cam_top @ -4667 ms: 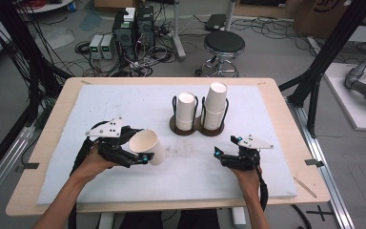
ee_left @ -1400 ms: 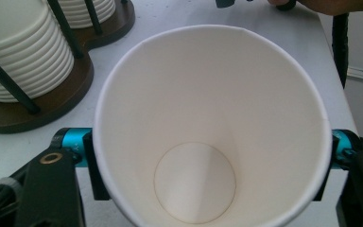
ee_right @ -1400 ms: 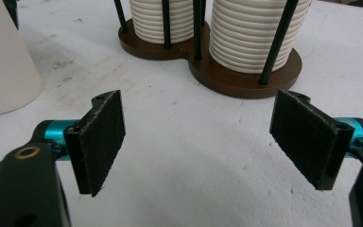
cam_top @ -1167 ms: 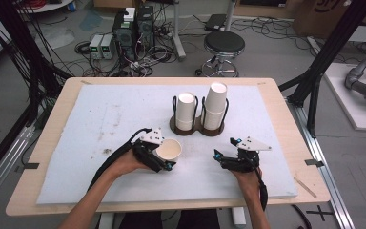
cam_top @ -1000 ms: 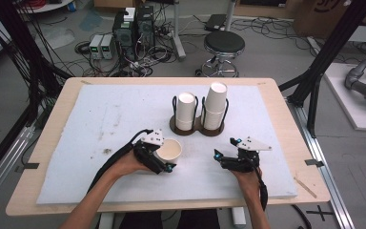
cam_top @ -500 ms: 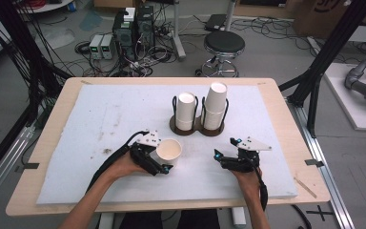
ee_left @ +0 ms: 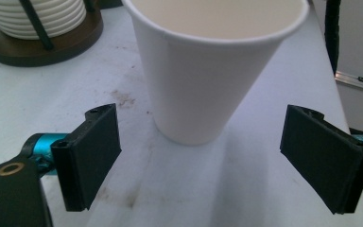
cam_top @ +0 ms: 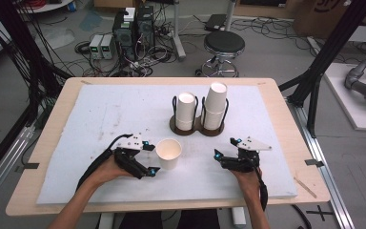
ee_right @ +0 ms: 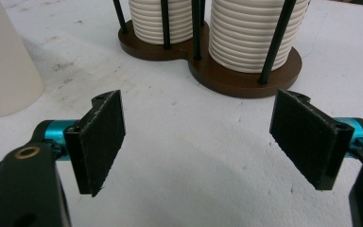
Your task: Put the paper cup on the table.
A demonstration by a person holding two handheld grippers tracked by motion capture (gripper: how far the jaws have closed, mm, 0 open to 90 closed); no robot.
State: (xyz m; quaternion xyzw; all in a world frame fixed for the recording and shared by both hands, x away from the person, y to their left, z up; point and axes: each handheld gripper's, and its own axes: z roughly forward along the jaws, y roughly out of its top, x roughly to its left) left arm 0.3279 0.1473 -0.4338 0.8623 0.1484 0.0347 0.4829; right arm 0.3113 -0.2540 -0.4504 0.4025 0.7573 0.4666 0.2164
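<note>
Centrally, a white paper cup (cam_top: 168, 153) stands upright on the surface (cam_top: 100, 114), clear of the released left hand-held gripper (cam_top: 151, 159), whose jaws flank it without contact. The right hand-held gripper (cam_top: 218, 157) rests nearby, jaws apart and empty, facing the cup holder (cam_top: 199, 128).

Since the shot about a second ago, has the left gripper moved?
Yes. The left gripper has backed off toward the person, away from the cup holder, leaving the paper cup upright on the mat, jaws open.
</note>
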